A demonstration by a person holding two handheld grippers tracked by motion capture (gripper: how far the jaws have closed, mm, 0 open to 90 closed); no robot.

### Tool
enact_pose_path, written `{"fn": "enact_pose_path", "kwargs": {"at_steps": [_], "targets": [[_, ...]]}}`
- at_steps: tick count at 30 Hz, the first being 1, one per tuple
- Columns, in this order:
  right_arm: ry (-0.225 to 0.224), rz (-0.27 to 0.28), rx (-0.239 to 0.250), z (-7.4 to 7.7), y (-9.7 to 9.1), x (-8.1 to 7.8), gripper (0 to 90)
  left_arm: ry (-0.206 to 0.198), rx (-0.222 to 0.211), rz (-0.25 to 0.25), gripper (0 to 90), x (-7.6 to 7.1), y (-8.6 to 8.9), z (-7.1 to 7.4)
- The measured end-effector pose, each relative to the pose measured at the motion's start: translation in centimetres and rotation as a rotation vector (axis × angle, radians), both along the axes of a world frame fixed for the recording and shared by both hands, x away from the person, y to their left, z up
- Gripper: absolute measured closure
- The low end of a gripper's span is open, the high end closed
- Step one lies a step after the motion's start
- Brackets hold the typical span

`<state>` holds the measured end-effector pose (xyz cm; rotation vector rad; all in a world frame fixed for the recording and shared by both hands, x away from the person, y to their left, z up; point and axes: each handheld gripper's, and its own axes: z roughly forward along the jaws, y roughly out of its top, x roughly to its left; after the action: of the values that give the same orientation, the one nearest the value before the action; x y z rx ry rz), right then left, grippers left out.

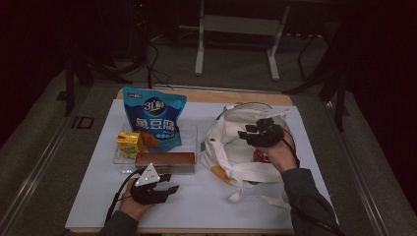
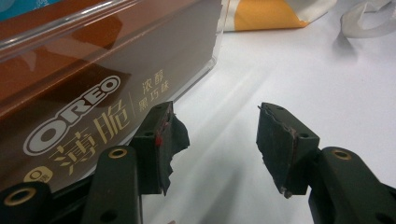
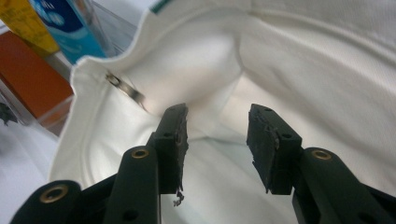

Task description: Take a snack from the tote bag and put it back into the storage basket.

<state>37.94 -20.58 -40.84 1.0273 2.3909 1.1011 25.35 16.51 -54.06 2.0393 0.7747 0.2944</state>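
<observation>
The left claw [image 1: 164, 184] is sitting at about 7 o'clock on the white table [image 1: 206, 206], held in the person's left hand [image 1: 132, 204], with its grey three-cornered plate facing up. In the left gripper view its jaws are standing apart with nothing between them, only bare table showing in the gap. Just beyond the left jaw at 11 o'clock in that view is lying the brown Oreo box [image 2: 93, 88], inside the clear plastic tray [image 2: 212, 56]; the jaw tip is close to the tray wall, but I cannot tell whether it is touching.

In the high view the Oreo box [image 1: 165, 159] is lying along the near edge of the tray [image 1: 189, 132], at 12 o'clock from the left claw. A yellow drink carton [image 1: 130, 143] is standing at the box's 10 o'clock, and a blue snack bag [image 1: 153, 117] is leaning upright behind both.

The right claw [image 1: 251, 132] is hovering at about 2 o'clock on the table, over the mouth of the white tote bag [image 1: 221, 147], held by the person's right hand [image 1: 280, 155]. The right gripper view is looking into the white tote bag [image 3: 289, 60]; the jaws are parted and gripping nothing, with white cloth lying beyond and beneath them. The bag's straps are trailing toward 5 o'clock on the table.
</observation>
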Motion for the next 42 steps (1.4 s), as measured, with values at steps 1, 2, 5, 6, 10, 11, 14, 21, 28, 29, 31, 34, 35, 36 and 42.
{"fn": "enact_pose_path", "kwargs": {"at_steps": [1, 2, 5, 6, 10, 11, 14, 21, 28, 29, 31, 34, 35, 36, 42], "targets": [[0.003, -0.003, -0.003, -0.2, -0.2, 0.0, 57.4, 0.0, 0.0, 0.0, 47.1, 0.0, 0.0, 0.0], [0.005, -0.006, -0.008, -0.3, -0.4, -0.1, 57.4, 0.0, 0.0, 0.0, 47.1, 0.0, 0.0, 0.0], [0.011, -0.019, -0.016, -0.6, -0.9, -0.3, 57.4, 0.0, 0.001, 0.0, 47.1, 0.0, 0.0, 0.0], [0.013, -0.024, -0.017, -0.7, -1.1, -0.5, 57.4, 0.0, 0.001, 0.0, 47.1, 0.0, 0.0, 0.0], [0.021, -0.035, -0.028, -0.9, -1.6, -0.8, 57.4, 0.0, 0.002, 0.0, 47.1, 0.0, 0.0, 0.0], [0.022, -0.038, -0.032, -1.0, -1.8, -0.9, 57.4, 0.0, 0.002, 0.0, 47.0, 0.0, 0.0, 0.0], [0.027, -0.042, -0.04, -1.2, -2.2, -1.2, 57.4, 0.0, 0.002, -0.001, 47.0, 0.0, 0.0, 0.0], [0.037, -0.057, -0.055, -1.6, -3.1, -1.5, 57.4, 0.002, 0.003, -0.002, 47.0, 0.0, 0.0, 0.0], [0.043, -0.065, -0.043, -1.7, -3.9, -1.9, 58.5, 0.001, 0.006, -0.003, 47.0, 0.0, 0.0, 0.0], [0.044, -0.066, -0.045, -1.7, -4.0, -2.0, 58.7, 0.002, 0.006, -0.003, 47.0, 0.0, 0.0, 0.0], [0.046, -0.071, -0.046, -1.7, -4.2, -2.0, 59.3, 0.002, 0.006, -0.004, 47.0, 0.0, 0.0, 0.0], [0.049, -0.076, -0.052, -1.8, -4.6, -2.2, 63.1, 0.002, 0.006, -0.004, 47.0, 0.0, 0.0, 0.0], [0.051, -0.076, -0.055, -1.8, -4.7, -2.3, 64.8, 0.002, 0.006, -0.004, 47.0, 0.0, 0.0, 0.0], [0.053, -0.077, -0.057, -1.8, -4.8, -2.4, 66.6, 0.002, 0.006, -0.004, 47.0, 0.0, -0.1, 0.0], [0.059, -0.08, -0.092, -2.0, -5.5, -2.8, 73.8, 0.002, 0.008, -0.004, 47.0, 0.0, -0.1, 0.0]]}}
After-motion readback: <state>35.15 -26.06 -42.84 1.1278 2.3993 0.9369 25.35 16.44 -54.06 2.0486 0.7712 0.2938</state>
